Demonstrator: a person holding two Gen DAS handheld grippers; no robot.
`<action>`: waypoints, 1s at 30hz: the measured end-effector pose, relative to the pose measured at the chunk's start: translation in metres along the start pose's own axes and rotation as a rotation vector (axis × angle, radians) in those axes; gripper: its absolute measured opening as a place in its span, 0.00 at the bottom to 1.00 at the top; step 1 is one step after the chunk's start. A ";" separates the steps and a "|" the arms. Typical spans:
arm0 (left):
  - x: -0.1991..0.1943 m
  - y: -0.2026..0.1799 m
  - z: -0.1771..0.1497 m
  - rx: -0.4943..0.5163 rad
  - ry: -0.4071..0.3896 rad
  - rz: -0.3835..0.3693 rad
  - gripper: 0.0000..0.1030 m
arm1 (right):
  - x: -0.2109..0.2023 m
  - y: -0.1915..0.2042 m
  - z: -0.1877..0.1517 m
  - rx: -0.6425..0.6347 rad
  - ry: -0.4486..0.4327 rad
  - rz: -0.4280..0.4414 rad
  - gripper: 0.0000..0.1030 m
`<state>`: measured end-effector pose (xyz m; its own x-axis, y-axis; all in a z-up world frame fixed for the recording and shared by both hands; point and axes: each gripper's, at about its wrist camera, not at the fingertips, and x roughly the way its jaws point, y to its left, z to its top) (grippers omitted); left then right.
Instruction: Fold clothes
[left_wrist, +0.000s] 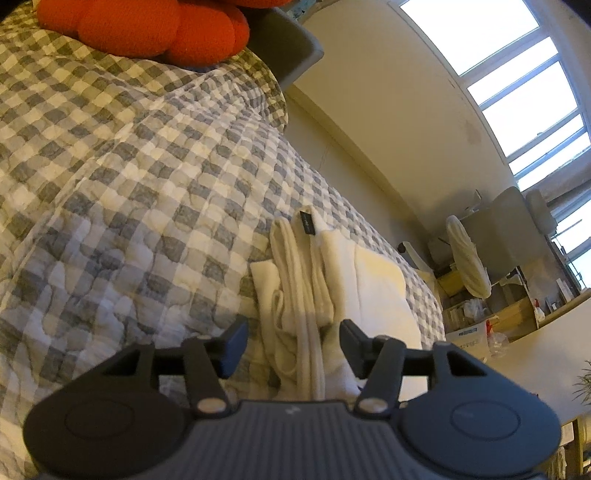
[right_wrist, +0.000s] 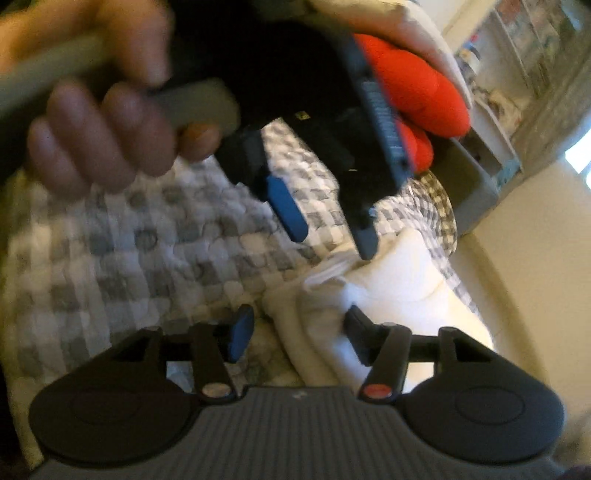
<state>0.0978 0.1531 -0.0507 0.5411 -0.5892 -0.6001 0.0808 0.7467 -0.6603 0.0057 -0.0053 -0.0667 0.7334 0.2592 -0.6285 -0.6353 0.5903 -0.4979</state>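
Note:
A cream-white garment (left_wrist: 332, 280) lies bunched and partly folded on the checked quilt, with a small black label (left_wrist: 307, 222) at its far end. My left gripper (left_wrist: 293, 341) hovers open just above its near end, cloth showing between the fingers but not clamped. The right wrist view is blurred: my right gripper (right_wrist: 301, 334) is open over the same white garment (right_wrist: 399, 288). The left gripper (right_wrist: 328, 229), held by a person's hand (right_wrist: 103, 136), hangs open above the cloth.
The grey-and-white checked quilt (left_wrist: 140, 192) covers the bed. An orange knot cushion (left_wrist: 147, 29) sits at the head by a grey headboard (left_wrist: 291, 48). The bed's right edge drops beside a cream wall (left_wrist: 388, 122). Cluttered shelves and a fan (left_wrist: 467, 258) stand beyond.

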 end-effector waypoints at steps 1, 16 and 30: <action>0.000 0.000 0.000 -0.003 0.002 -0.001 0.58 | 0.002 0.002 0.001 -0.013 0.001 -0.013 0.58; 0.015 -0.010 -0.008 -0.099 0.041 -0.104 0.77 | -0.019 -0.048 0.015 0.284 -0.066 -0.016 0.26; 0.035 -0.043 -0.014 0.052 0.014 0.028 0.44 | -0.026 -0.038 0.012 0.272 -0.077 0.005 0.24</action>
<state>0.1012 0.0956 -0.0496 0.5321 -0.5715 -0.6248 0.1090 0.7780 -0.6188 0.0137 -0.0254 -0.0236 0.7532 0.3136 -0.5782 -0.5581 0.7699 -0.3095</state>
